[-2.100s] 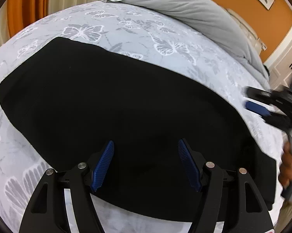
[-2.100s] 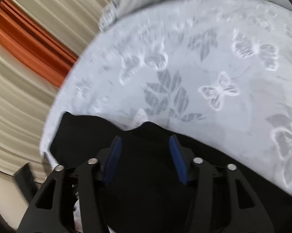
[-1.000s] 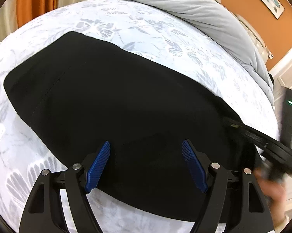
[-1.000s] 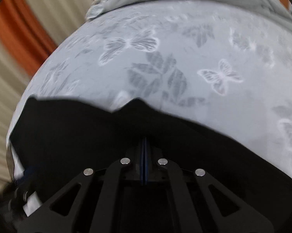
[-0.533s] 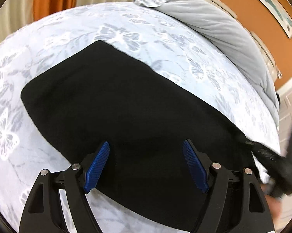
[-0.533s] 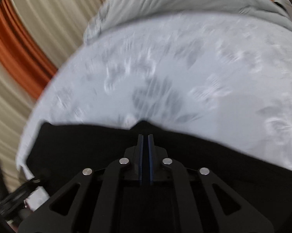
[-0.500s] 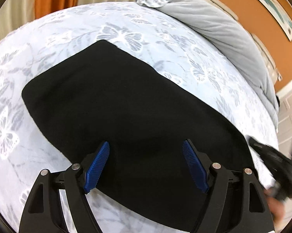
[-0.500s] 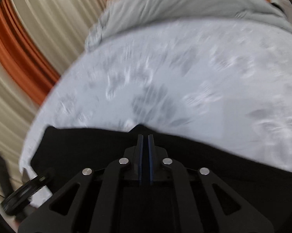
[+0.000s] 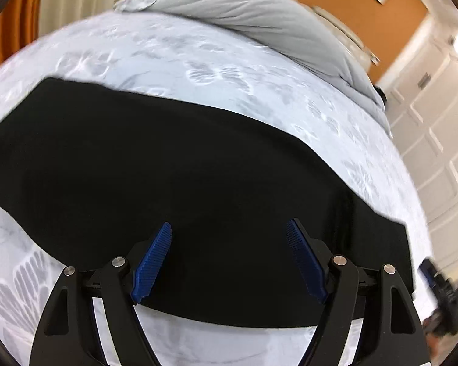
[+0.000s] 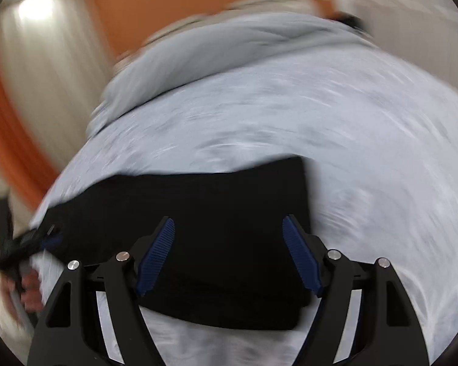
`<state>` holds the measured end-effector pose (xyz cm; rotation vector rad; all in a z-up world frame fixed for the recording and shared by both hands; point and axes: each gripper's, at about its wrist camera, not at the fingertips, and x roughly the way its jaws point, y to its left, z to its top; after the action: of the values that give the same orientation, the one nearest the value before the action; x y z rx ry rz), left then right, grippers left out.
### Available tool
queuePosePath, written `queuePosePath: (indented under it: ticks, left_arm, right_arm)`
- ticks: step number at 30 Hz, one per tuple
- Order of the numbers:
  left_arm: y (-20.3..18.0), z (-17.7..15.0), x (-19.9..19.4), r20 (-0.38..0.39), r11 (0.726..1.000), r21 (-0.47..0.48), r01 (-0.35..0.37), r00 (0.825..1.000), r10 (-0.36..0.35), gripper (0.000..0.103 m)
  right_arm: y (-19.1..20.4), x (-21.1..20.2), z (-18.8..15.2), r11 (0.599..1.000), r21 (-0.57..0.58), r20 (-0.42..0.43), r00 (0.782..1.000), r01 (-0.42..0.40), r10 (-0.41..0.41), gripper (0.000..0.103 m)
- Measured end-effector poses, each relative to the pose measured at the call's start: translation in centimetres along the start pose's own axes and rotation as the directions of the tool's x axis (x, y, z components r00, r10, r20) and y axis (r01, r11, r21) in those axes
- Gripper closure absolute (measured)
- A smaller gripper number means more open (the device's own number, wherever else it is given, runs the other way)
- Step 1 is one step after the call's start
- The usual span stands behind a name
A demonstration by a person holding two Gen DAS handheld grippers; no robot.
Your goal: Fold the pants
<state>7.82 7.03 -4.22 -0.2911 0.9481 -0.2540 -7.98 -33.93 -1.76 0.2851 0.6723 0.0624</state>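
Observation:
The black pants (image 9: pixel 174 164) lie flat on the bed as a long folded strip, running left to right. My left gripper (image 9: pixel 229 228) is open and empty, hovering over the near edge of the pants. My right gripper (image 10: pixel 229 224) is open and empty above the right end of the pants (image 10: pixel 216 213); this view is blurred by motion. The left gripper (image 10: pixel 24 244) shows at the far left of the right wrist view, held in a hand. The right gripper (image 9: pixel 442 283) shows blurred at the lower right of the left wrist view.
The bed has a pale blue sheet with butterfly print (image 9: pixel 259 79). A grey duvet (image 9: pixel 259 12) is bunched along the far side. Orange curtains (image 9: pixel 18 24) hang at the left, an orange wall (image 9: pixel 350 3) lies behind, and white cabinet doors (image 9: pixel 436 128) stand at the right.
My right gripper was shut on the pants' edge and has let go; it is now open and has swung back. The left gripper stays open over the pants.

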Motion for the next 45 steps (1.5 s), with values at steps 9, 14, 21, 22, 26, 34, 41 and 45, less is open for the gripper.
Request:
queuePosePath:
  ticks: [9,14,21,22,26,34,41,45]
  left_arm:
    - [1.0,-0.9,0.9,0.008,0.997,-0.053,-0.049,0.999,0.049,0.025]
    - [0.9,-0.8,0.5,0.034,0.996,-0.043,-0.077,0.996,0.079,0.025]
    - [1.6,-0.1,0.9,0.022,0.995,-0.074,-0.065,0.997,0.067,0.025]
    - [1.7,-0.1,0.8,0.025,0.995,-0.077,-0.064,0.998,0.066,0.025]
    - [1.8,-0.1,0.8,0.023,0.995,-0.076,-0.067,0.997,0.069,0.025]
    - [1.9,0.1,0.6,0.024,0.994,-0.091,-0.057,0.998,0.060,0.025]
    - [3.4,1.5,0.1,0.058,0.987,-0.150,-0.061,0.996,0.071,0.025]
    - [4.8,2.0,0.0,0.068,0.978,-0.193,-0.077,0.993,0.092,0.025]
  right_arm:
    - [12.7,10.2,-2.2,0.917,-0.382,-0.196,0.980,-0.114,0.040,0.060]
    - [12.6,9.7,0.1,0.941,-0.271,-0.197,0.969,-0.203,0.152,0.095]
    - [14.5,8.4,-3.5,0.860,-0.468,-0.236,0.966,-0.204,0.101,0.076]
    - [14.8,7.8,-3.3,0.850,-0.489,-0.208,0.973,-0.196,0.104,0.059]
    - [15.3,7.4,-3.6,0.827,-0.519,-0.199,0.971,-0.216,0.129,0.034]
    - [14.3,10.1,-2.6,0.889,-0.414,-0.216,0.970,-0.195,0.112,0.089]
    - [15.8,11.6,-1.1,0.896,-0.234,-0.282,0.909,-0.377,0.309,0.082]
    - [16.0,10.7,-1.2,0.897,-0.272,-0.271,0.923,-0.347,0.275,0.062]
